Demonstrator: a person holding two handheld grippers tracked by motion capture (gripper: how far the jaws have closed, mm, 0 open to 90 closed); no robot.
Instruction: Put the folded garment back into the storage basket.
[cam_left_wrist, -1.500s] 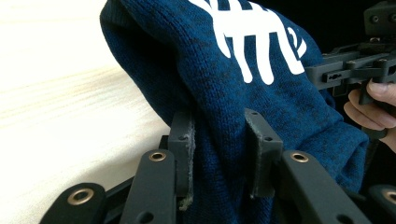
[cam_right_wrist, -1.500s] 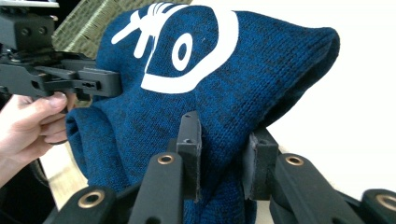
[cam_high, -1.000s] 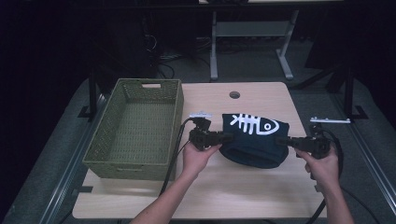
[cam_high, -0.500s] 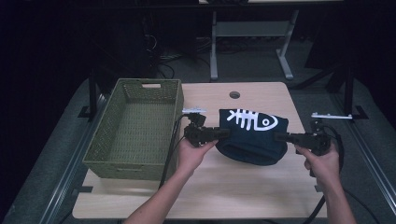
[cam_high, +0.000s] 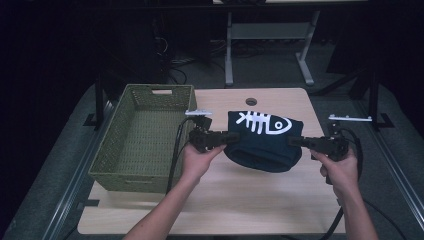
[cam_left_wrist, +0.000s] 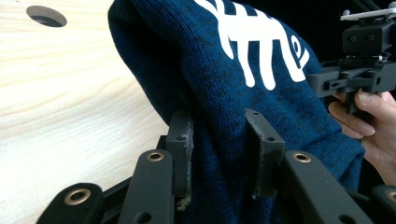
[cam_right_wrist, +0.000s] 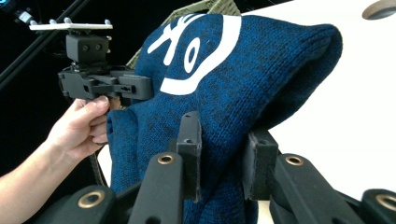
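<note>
One dark blue knitted garment (cam_high: 262, 145) with a white fish-skeleton print is held up between two grippers over the light wooden worktop (cam_high: 215, 200). Beside it, at the worktop's left edge, stands one green woven basket (cam_high: 142, 137), and one round hole (cam_high: 251, 101) is cut in the worktop near its far edge.

The left gripper (cam_high: 227, 137) has its jaws clamped on the garment's left edge, and the right gripper (cam_high: 295, 142) has its jaws clamped on the right edge. The fabric sags in a curve between them, its lower fold hanging close over the worktop; whether it touches the wood there cannot be told. Each gripper is carried by one hand, with both forearms coming in from the bottom of the high view.

The high view gives the whole layout: garment near the middle of the worktop, basket just to its left, print facing up and away from the person. The left gripper view shows what that one cannot: the knit bunched thick between the two pads (cam_left_wrist: 264, 140), which press into it from either side, with the right gripper (cam_left_wrist: 314, 84) and its hand at the far edge of the cloth. The right gripper view shows the same pinch from the other end, the fabric gathered between its pads (cam_right_wrist: 190, 135), the left gripper (cam_right_wrist: 147, 88) beyond, and a corner of the basket (cam_right_wrist: 219, 6) peeking over the garment's top.
</note>
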